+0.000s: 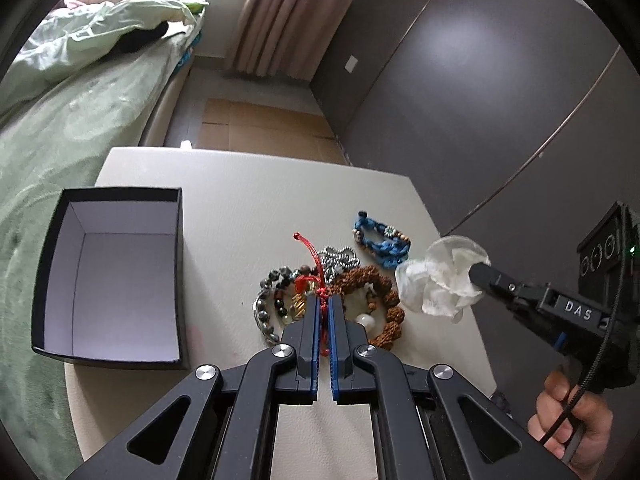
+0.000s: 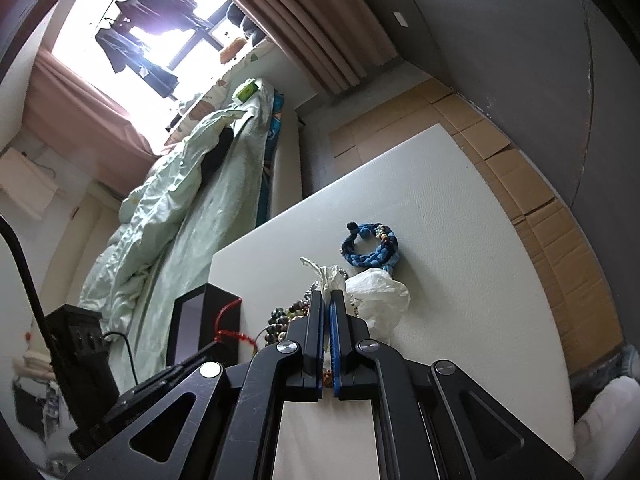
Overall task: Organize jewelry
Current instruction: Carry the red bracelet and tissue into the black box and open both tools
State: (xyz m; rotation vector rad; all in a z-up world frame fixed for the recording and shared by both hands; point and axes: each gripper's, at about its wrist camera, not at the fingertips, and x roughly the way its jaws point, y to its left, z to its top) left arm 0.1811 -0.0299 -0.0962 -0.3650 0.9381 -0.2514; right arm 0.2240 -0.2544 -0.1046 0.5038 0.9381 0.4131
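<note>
The left gripper (image 1: 324,300) hangs low over a heap of jewelry on the white counter (image 1: 240,200), its jaws drawn together on the red cord (image 1: 316,264) of a knotted charm; the cord runs up from between the blue pads and ends in a small loop farther back. Around the tips lie a dark beaded bracelet (image 1: 272,296), a rough brown seed-bead bracelet (image 1: 376,284) with a pale round bead, and a silver bead chain (image 1: 340,258) (all heaped together and overlapping). A blue braided bracelet (image 1: 382,240) lies apart from the heap, toward the far right of the counter. An open black box (image 1: 112,280) with a white lining stands on the left part of the counter, well apart from the heap.

The right gripper (image 2: 328,300) has its jaws clamped on a crumpled clear plastic bag (image 2: 380,292), which the left wrist view shows raised off the counter just right of the brown bracelet; a hand (image 1: 568,420) grips the handle below. In the right wrist view the blue braided bracelet (image 2: 370,246) lies beyond the bag. A bed (image 1: 80,120) with green covers runs along the counter's left side.
</note>
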